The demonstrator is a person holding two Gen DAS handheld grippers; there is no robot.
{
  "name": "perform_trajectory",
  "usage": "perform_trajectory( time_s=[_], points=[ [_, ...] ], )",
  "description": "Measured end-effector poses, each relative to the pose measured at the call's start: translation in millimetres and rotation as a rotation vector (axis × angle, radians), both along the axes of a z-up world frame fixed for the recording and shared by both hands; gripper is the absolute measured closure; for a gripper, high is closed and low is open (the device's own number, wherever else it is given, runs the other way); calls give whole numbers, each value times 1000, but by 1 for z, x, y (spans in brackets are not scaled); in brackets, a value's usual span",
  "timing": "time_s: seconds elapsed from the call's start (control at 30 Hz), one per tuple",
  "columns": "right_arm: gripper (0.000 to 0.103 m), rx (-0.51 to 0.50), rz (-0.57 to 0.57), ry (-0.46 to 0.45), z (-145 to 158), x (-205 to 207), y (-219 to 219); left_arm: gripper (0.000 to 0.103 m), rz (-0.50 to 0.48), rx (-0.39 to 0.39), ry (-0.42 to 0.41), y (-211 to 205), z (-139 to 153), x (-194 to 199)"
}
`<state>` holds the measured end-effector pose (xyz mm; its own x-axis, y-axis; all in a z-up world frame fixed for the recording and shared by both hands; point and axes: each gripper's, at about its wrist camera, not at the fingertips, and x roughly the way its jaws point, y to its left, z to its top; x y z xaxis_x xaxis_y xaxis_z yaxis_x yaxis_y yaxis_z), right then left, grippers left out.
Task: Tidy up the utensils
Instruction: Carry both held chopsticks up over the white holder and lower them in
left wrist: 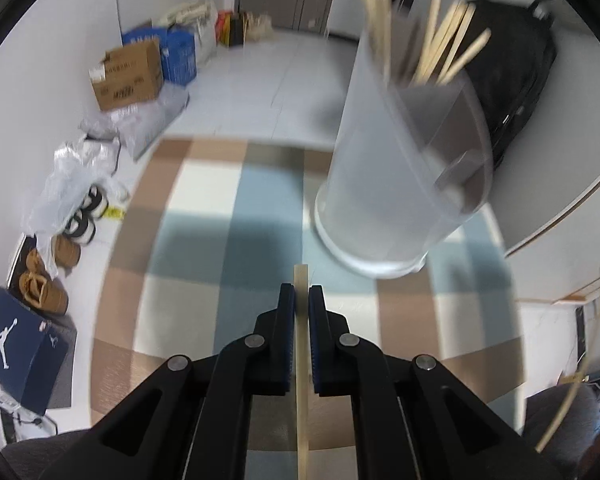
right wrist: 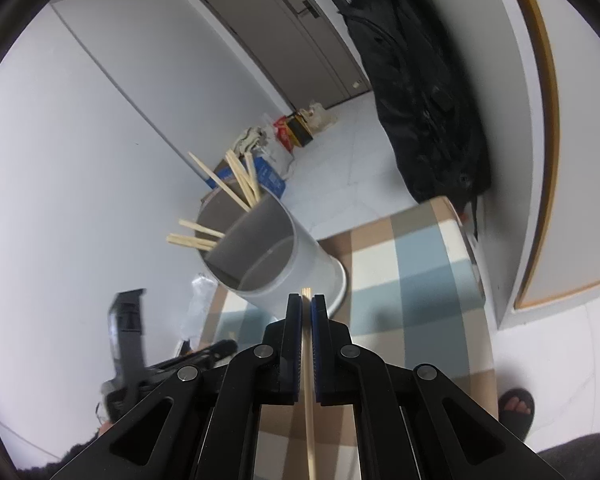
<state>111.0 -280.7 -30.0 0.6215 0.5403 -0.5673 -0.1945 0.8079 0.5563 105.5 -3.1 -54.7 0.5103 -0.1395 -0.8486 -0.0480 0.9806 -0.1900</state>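
A translucent white cylindrical holder [left wrist: 404, 168] stands on the checked counter [left wrist: 204, 216], its inside split by a grey divider; the compartment on the far side from the right wrist camera holds a loose bunch of pale wooden chopsticks [left wrist: 440, 52] leaning outward over the rim, while the nearer compartment shows no sticks from that view. In the right wrist view about seven stick ends [right wrist: 236, 188] can be counted above the holder [right wrist: 276, 256], though some overlap and the left view is blurred, so the count is not sure. The left hand-held gripper [left wrist: 301, 296] is nearly closed, its blue-padded fingers pinching a flat pale chopstick [left wrist: 301, 380] that runs back between them toward the camera, with its tip poking out just short of the holder's base. The right hand-held gripper [right wrist: 306, 304] is likewise closed down on a thin pair of chopsticks [right wrist: 309, 400], two tips showing side by side just past the pads, close beside the holder's lower wall. On the floor to the left lie a brown cardboard box [left wrist: 128, 76] with printing too blurred to read, a blue bag [left wrist: 178, 56], clear plastic bags [left wrist: 72, 172], several shoes [left wrist: 80, 220], and a dark blue shoe box [left wrist: 24, 352] bearing the white Jumpman figure. A black coat [right wrist: 424, 100] hangs against the wall beside the counter [right wrist: 416, 280].
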Motion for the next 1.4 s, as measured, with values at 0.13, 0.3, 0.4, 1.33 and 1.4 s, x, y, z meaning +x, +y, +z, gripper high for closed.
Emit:
perform_trajectory(
  time_s=[0.13, 0.3, 0.4, 1.33, 1.4],
  points=[
    [99, 2, 8, -39, 14, 1, 7, 101, -5, -24, -90, -2, 28, -9],
    [99, 14, 11, -121, 38, 1, 14, 101, -43, -36, -201, -5, 59, -14],
    [99, 36, 29, -172, 57, 7, 21, 101, -70, -31, -264, -7, 78, -14],
    [99, 63, 21, -469, 152, 139, 86, 101, -14, -72, -593, 11, 175, 57],
    [99, 63, 12, -471, 151, 144, 88, 101, 5, -70, -597, 12, 169, 65]
  ],
)
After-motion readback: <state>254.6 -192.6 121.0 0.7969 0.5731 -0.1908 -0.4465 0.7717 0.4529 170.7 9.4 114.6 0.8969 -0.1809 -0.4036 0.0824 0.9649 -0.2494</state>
